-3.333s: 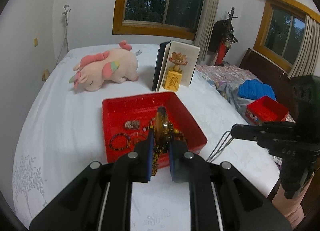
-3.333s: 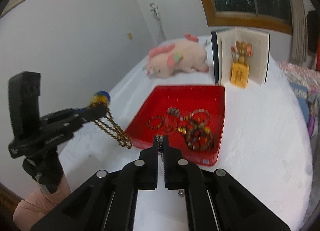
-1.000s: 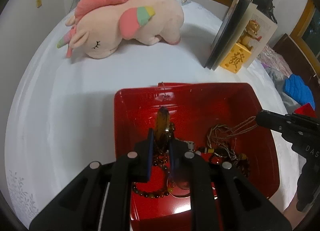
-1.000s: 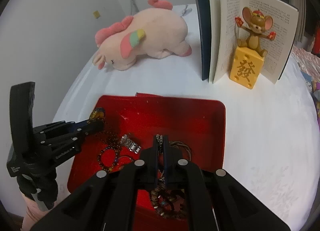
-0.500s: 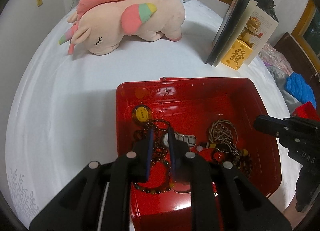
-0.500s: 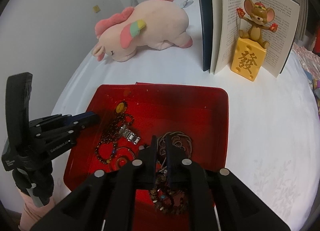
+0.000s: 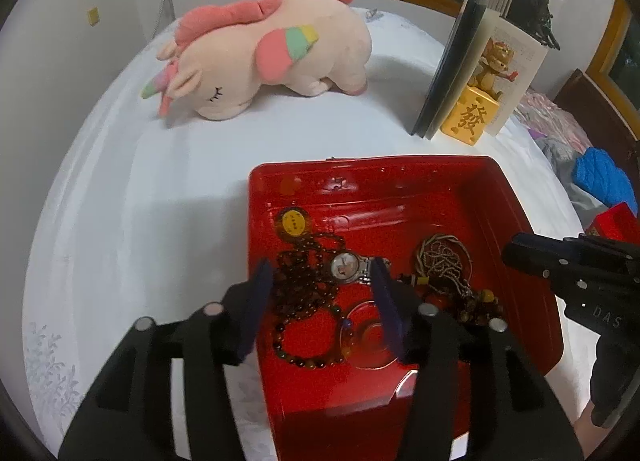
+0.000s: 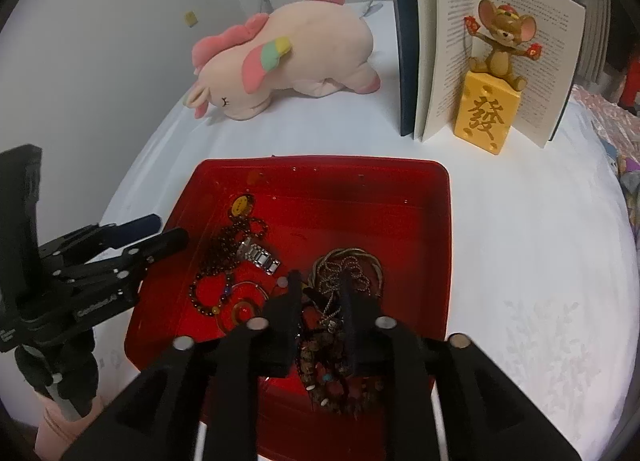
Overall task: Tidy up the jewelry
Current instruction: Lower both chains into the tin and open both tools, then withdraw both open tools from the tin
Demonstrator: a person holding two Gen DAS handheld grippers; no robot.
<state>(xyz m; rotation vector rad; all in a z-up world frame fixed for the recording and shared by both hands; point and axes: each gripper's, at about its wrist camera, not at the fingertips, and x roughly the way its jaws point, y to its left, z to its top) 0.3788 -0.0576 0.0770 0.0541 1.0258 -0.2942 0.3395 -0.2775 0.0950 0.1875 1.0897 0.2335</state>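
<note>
A red tray [image 7: 400,177] [image 8: 320,173] on the white bed holds jewelry. In it lie a dark bead necklace with a yellow pendant [image 7: 294,223] [image 8: 240,205], a silver watch [image 7: 348,265] [image 8: 258,257], a thin chain necklace [image 7: 442,257] [image 8: 346,267], a bead bracelet [image 7: 308,357] and a clear ring [image 7: 368,335]. My left gripper [image 7: 322,289] [image 8: 160,233] is open and empty above the necklace and watch. My right gripper [image 8: 320,293] [image 7: 516,253] is open and empty above the chain and a pile of bead bracelets [image 8: 328,373].
A pink unicorn plush [image 7: 264,57] [image 8: 288,53] lies behind the tray. An open book [image 8: 480,41] stands at the back right with a mouse figure on a yellow block [image 8: 486,117] [image 7: 474,117]. Blue cloth [image 7: 604,177] and a red box [image 7: 616,223] lie at the far right.
The left gripper let the bead necklace with its pendant down into the tray and opened wide. The right gripper dropped the chain into the tray and opened.
</note>
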